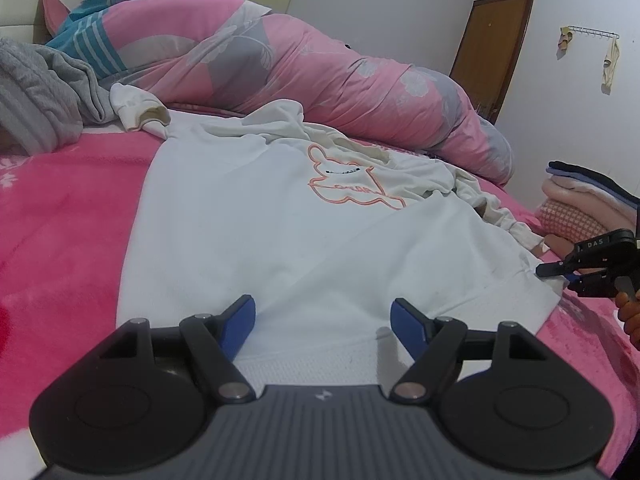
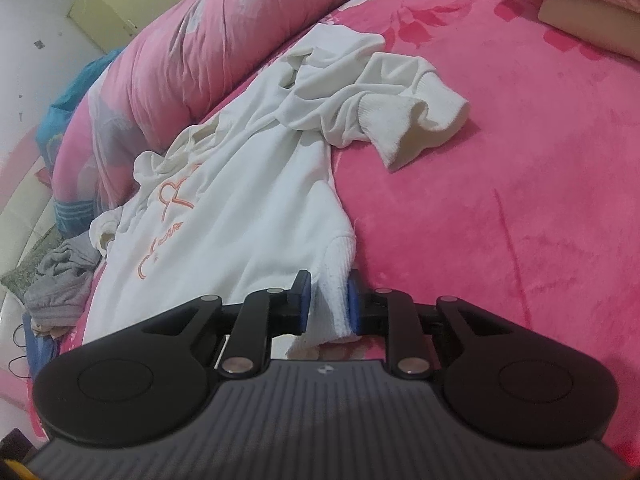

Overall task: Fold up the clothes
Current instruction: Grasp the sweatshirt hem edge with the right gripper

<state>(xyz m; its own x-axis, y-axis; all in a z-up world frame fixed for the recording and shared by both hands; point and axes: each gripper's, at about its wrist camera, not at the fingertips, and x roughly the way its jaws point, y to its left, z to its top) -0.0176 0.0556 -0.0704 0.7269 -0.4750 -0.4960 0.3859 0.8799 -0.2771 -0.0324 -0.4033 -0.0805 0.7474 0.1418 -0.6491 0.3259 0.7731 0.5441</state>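
One white sweatshirt (image 1: pixel 304 232); one grey garment (image 1: pixel 44 92); one folded stack (image 1: pixel 580 204); two tongs (image 1: pixel 323 322) (image 2: pixel 329 305).

White sweatshirt (image 1: pixel 280 240), orange bear outline (image 1: pixel 352 184)

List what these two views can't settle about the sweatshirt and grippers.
- Sweatshirt hem under left gripper: left wrist view, cut off by the gripper body.
- Right gripper grip: at that view's edge, too small.
- Sleeve: crumpled in right wrist view, its layers hidden.
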